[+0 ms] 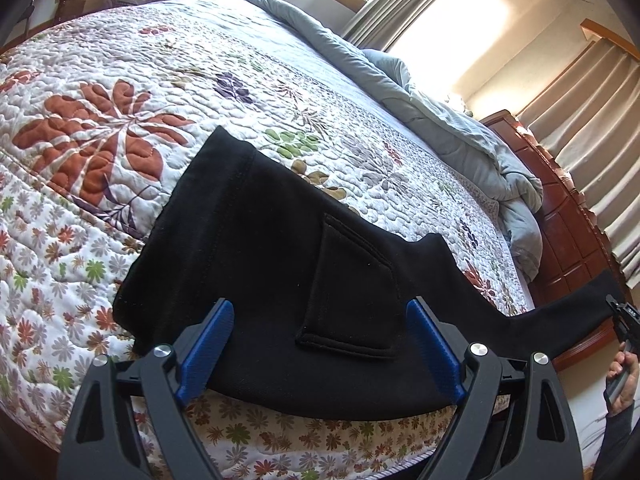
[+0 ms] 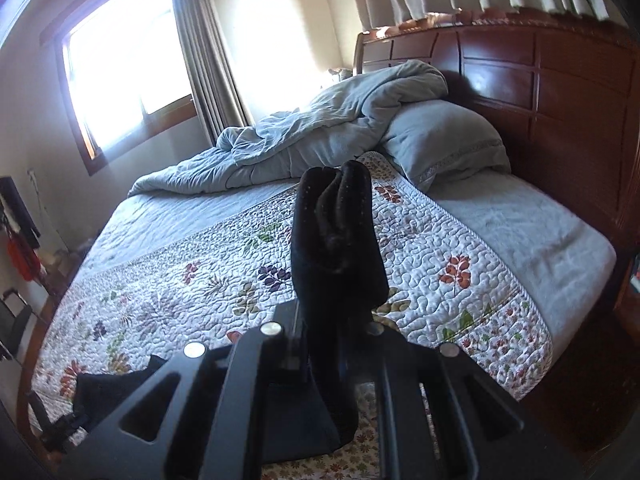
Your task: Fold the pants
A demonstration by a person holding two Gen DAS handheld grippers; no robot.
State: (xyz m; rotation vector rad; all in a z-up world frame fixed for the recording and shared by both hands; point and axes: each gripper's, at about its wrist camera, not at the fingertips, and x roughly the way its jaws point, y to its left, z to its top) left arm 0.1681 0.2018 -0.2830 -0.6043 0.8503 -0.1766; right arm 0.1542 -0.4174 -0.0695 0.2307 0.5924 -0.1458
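Black pants (image 1: 280,248) lie on the floral quilt (image 1: 120,92), back pocket up, waist end toward the near bed edge. My left gripper (image 1: 320,340) is open, its blue pads (image 1: 208,348) on either side of the pocket area, just above the cloth. The legs stretch off to the right, where my right gripper (image 1: 622,316) holds their ends. In the right wrist view the right gripper (image 2: 332,344) is shut on the bunched black leg ends (image 2: 336,240), lifted above the quilt (image 2: 440,260). The waist end (image 2: 112,392) shows at lower left.
A crumpled grey duvet (image 2: 320,128) and a pillow (image 2: 444,140) lie by the wooden headboard (image 2: 540,92). A window (image 2: 124,68) with curtains stands beyond the bed. The bed's near edge (image 1: 320,444) runs under my left gripper.
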